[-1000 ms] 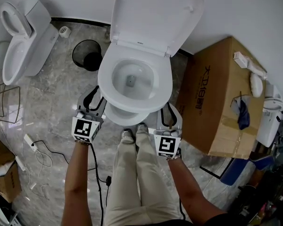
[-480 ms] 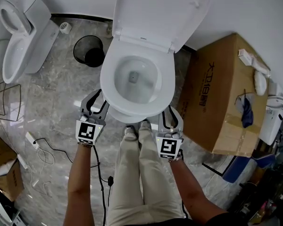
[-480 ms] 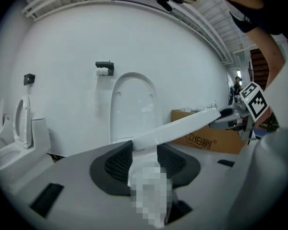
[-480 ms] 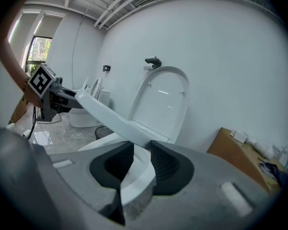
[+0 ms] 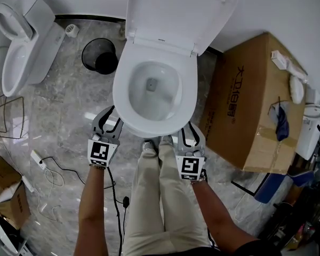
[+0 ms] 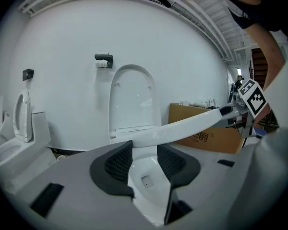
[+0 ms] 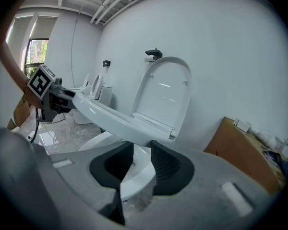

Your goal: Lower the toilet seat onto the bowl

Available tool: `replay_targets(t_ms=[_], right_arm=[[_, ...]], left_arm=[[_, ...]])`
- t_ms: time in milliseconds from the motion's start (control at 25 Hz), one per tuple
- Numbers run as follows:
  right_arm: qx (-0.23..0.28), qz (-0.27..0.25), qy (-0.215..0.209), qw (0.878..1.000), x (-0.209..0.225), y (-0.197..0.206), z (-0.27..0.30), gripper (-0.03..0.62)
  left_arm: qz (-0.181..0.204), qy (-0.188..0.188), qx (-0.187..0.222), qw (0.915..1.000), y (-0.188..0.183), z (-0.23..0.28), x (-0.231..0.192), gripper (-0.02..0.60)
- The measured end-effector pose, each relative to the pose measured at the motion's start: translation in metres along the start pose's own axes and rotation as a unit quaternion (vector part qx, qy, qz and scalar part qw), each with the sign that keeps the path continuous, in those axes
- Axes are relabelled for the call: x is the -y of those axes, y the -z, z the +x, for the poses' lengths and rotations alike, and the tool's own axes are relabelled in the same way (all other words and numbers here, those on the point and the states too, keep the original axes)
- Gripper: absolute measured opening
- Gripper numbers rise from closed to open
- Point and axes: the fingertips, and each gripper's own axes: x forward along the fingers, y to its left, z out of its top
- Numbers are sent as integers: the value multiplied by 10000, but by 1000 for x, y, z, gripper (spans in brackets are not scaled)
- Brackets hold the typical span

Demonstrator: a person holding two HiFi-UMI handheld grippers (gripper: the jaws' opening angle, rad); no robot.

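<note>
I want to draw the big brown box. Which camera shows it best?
The head view: the cardboard box shows nearly whole from above, top and printed side. The left gripper view shows only part of it behind the toilet seat; the right gripper view shows only a corner at the picture's right edge.

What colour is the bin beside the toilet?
Black. The bin shows best in the head view.

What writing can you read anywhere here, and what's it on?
"大卫伯爵", as best it reads: printed sideways on the box.
Small line beside it: too small to read.
Small mark at the hinge edge of the lid: too small to read.
Nothing else is legible.
</note>
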Motion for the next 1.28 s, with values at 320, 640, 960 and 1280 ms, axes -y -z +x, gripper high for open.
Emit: replay_targets(t_ms=[320,640,960,1280], right_arm=[[-352,2106,-1234,9691,-7,31,-5,176],[393,6795,-2832,6757,5,19,-8,267],[422,7070,-2828,6469,-11,17,15,158],[381,7124,-2866,6394,-17,33,18,147]], left_arm=[[-344,-35,-186,9992,21,-1,2,158],[-314,-34,-446,9985,35,-3,3,153],[-2061,529,-1079,9711,86,-12,32,176],[-5822,1578,220,7973,75,-35,46,318]])
